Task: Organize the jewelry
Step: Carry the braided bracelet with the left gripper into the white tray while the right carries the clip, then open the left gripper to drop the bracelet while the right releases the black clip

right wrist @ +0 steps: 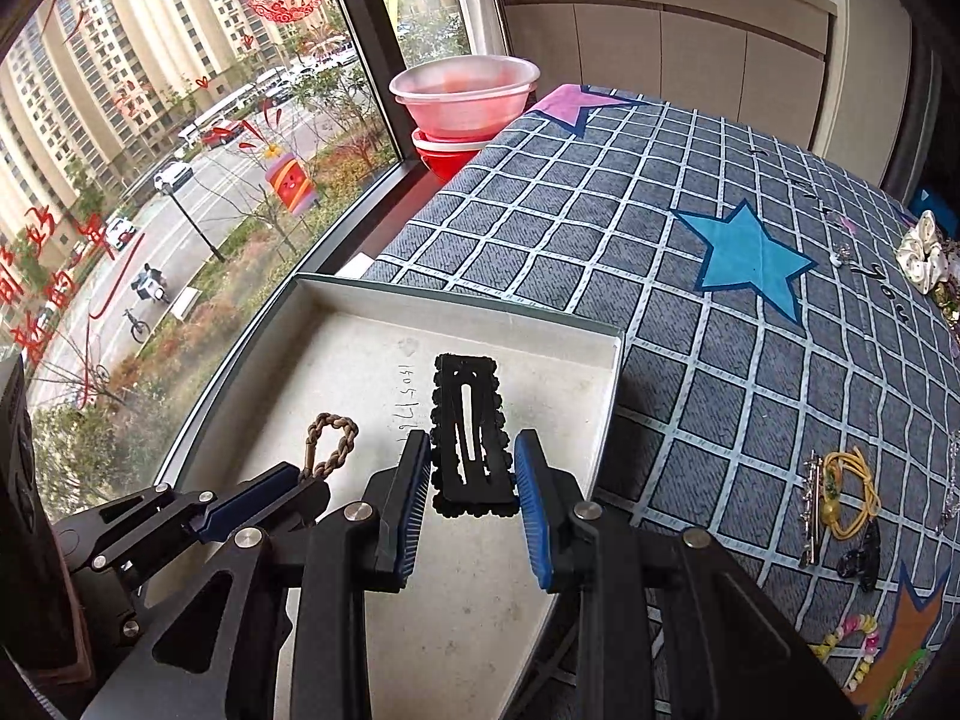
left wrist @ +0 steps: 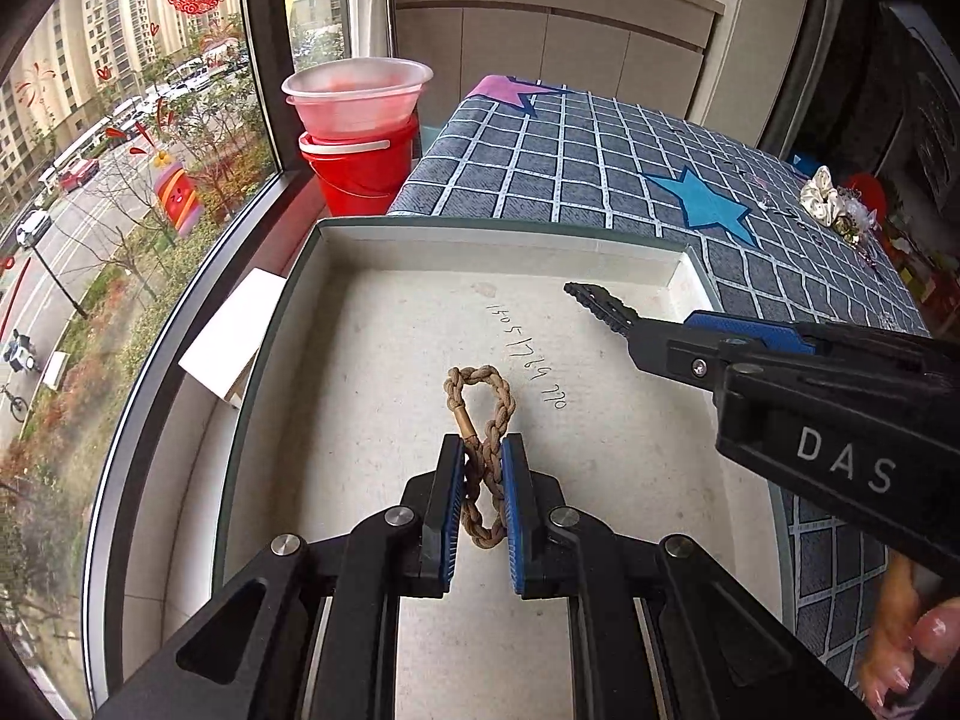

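Holding two pieces over the shallow white cardboard box lid (left wrist: 336, 324), we see both grippers above its pale floor. Our left gripper (left wrist: 483, 495) has its jaws pinched on the brown braided cord bracelet (left wrist: 480, 414), which is squeezed into a figure-eight; its upper loop stands out beyond the blue pads over the middle of the box lid, beside a handwritten row of digits. Our right gripper (right wrist: 474, 498) has its jaws closed on the black scalloped-edge snap hair clip (right wrist: 471, 432), gripped by its long sides with its far end pointing toward the box lid's far wall. In the left wrist view that clip (left wrist: 600, 300) shows edge-on near the box lid's far right corner.

The box lid lies at the window-side edge of a surface covered with a grey grid-patterned cloth bearing star shapes (right wrist: 750, 360); whether this is a bench or a bed we cannot tell. Beyond the box lid's far wall stands a red plastic bucket (left wrist: 360, 168) carrying stacked translucent pink plastic bowls (left wrist: 357, 96). Well to the right of the box lid, on the cloth, lie a yellow cord bracelet (right wrist: 852, 492), a cream fabric scrunchie (right wrist: 924, 258) and other small pieces too blurred to name.
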